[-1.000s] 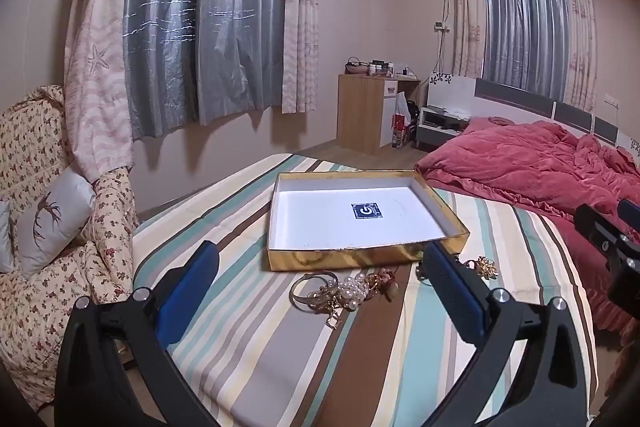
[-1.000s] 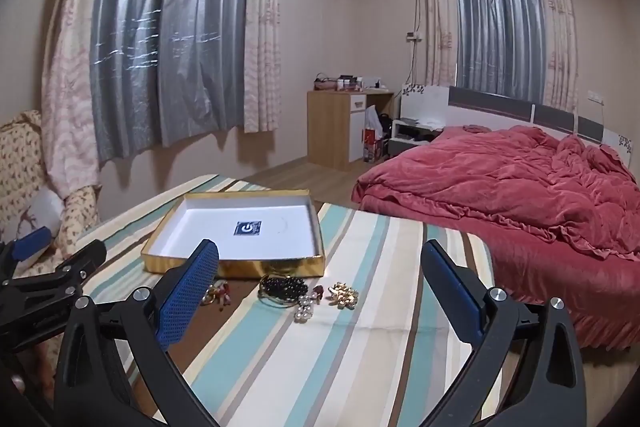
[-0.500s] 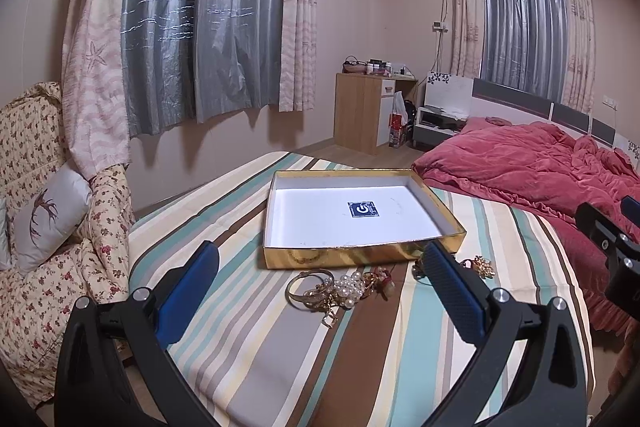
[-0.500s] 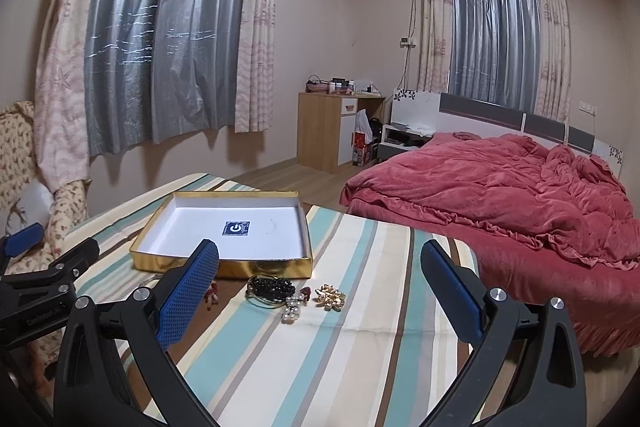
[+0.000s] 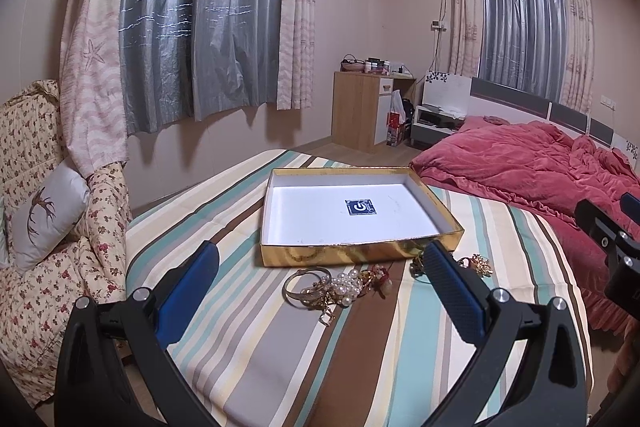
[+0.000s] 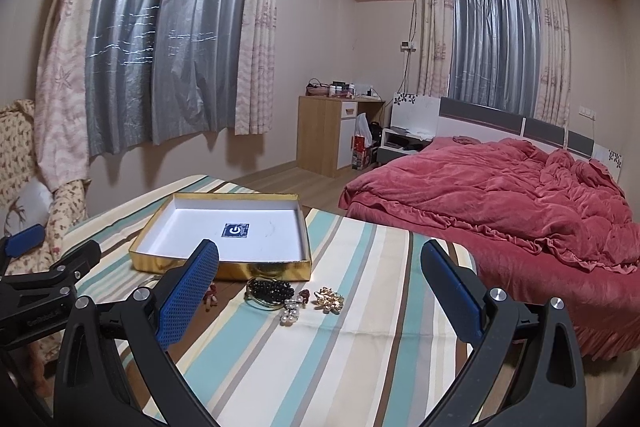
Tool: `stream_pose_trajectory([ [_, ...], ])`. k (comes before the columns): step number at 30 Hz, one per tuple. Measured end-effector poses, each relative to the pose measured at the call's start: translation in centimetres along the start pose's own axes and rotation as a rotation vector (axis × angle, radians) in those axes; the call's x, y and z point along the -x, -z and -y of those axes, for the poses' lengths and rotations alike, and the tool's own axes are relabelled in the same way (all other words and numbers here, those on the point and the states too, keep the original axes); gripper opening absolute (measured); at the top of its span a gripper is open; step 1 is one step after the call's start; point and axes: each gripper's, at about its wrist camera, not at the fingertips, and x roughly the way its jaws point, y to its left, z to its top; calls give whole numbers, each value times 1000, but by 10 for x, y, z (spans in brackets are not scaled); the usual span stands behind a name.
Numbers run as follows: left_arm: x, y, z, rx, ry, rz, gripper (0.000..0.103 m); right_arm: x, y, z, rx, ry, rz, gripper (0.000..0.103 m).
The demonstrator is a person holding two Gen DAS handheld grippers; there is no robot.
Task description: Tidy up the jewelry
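Observation:
A shallow gold box (image 5: 360,254) with a white inside and a blue sticker lies empty on the striped table; it also shows in the right wrist view (image 6: 218,261). In front of it lies loose jewelry: a silver bangle (image 5: 306,281), a pearl and gold tangle (image 5: 344,287), a black bead bracelet (image 6: 270,289), a gold flower brooch (image 6: 329,299), small pearls (image 6: 290,313). My left gripper (image 5: 320,287) is open and empty, above the table before the jewelry. My right gripper (image 6: 316,287) is open and empty, to the right of the pile.
The striped table (image 5: 256,347) ends at the right beside a bed with a red duvet (image 6: 500,195). A floral sofa with a cushion (image 5: 44,211) stands left. A wooden cabinet (image 6: 332,135) stands by the far wall.
Both grippers have drawn slightly back and up from the table, so the box and jewelry sit a little lower and farther in both views. Nothing on the table has moved.

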Motion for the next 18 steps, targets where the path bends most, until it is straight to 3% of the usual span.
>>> stream_pose_trajectory([
  [18, -2, 1, 2, -1, 2, -1, 0, 0, 0, -1, 5, 6, 6, 98],
])
